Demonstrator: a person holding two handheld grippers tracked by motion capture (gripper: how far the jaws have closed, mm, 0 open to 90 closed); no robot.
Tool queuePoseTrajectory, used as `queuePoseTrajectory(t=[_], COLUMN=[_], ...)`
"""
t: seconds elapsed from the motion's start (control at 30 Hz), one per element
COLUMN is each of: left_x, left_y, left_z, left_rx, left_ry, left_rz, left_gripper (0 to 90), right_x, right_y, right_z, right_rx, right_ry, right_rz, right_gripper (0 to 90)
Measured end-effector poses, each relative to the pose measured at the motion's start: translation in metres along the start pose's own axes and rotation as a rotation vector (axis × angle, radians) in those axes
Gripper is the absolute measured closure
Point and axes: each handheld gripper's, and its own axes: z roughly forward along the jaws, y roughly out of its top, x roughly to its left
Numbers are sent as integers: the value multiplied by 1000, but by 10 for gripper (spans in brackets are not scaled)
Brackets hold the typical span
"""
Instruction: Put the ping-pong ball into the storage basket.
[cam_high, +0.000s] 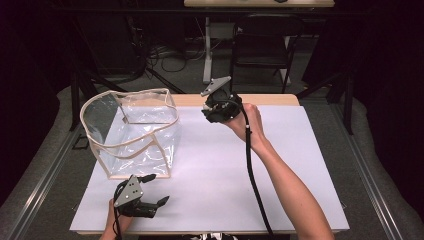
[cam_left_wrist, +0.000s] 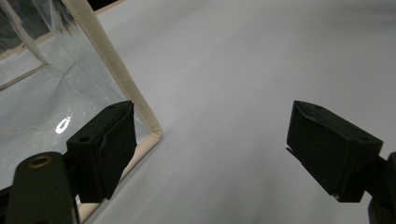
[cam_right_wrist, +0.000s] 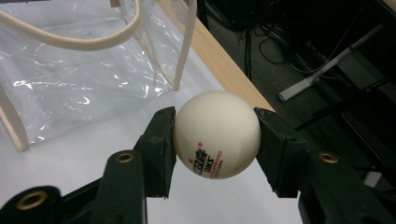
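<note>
Two tools were in use at the desk (cam_high: 280, 165), one in each of the hands I steered. My right tool (cam_right_wrist: 215, 140) held a white ball (cam_right_wrist: 216, 134) between its jaws; both pads pressed on the ball's sides, and red and black print showed on its lower face. In the high view that right tool (cam_high: 212, 114) sat raised near the far edge of the desk, just to the right of the clear bag (cam_high: 135, 131), with its cable trailing back along the forearm. The right gripper view placed the ball above the white desk surface, close to the bag's near corner but apart from it.

My left tool (cam_high: 155, 192) rested low at the near edge of the desk, in front of the bag. Its jaws stood wide apart with nothing between them. In the left gripper view, the left tool (cam_left_wrist: 210, 144) pointed across bare white surface, and one jaw lay just beside the bag's cream-trimmed bottom corner (cam_left_wrist: 154, 133); I could not tell whether it touched.

The bag stood upright and open-topped on the left half of the desk, its cream rim bowed into a loop.
</note>
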Motion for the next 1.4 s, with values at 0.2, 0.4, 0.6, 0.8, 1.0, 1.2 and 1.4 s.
queuePoseTrajectory(t=[0.2, 0.4, 0.6, 0.8, 1.0, 1.2, 1.4], left_x=[0, 0, 0, 0, 0, 0, 0], left_y=[0, 0, 0, 0, 0, 0, 0], left_z=[0, 1, 0, 1, 1, 1, 1], left_rx=[-1, -2, 0, 0, 0, 0, -1], left_ry=[-2, -1, 0, -1, -1, -2, -2], left_rz=[0, -1, -1, -1, -1, -1, -2], left_gripper=[162, 162, 162, 162, 162, 162, 162], right_x=[2, 3, 5, 7, 10, 13, 15], right_y=[3, 6, 10, 16, 22, 28, 32], right_z=[2, 3, 5, 6, 7, 9, 11], right_rx=[1, -1, -4, -15, -17, -20, -24], right_ry=[5, 4, 7, 11, 13, 14, 17], right_rz=[-5, -10, -17, -17, -27, -46, -48], right_gripper=[512, 512, 512, 512, 512, 512, 512])
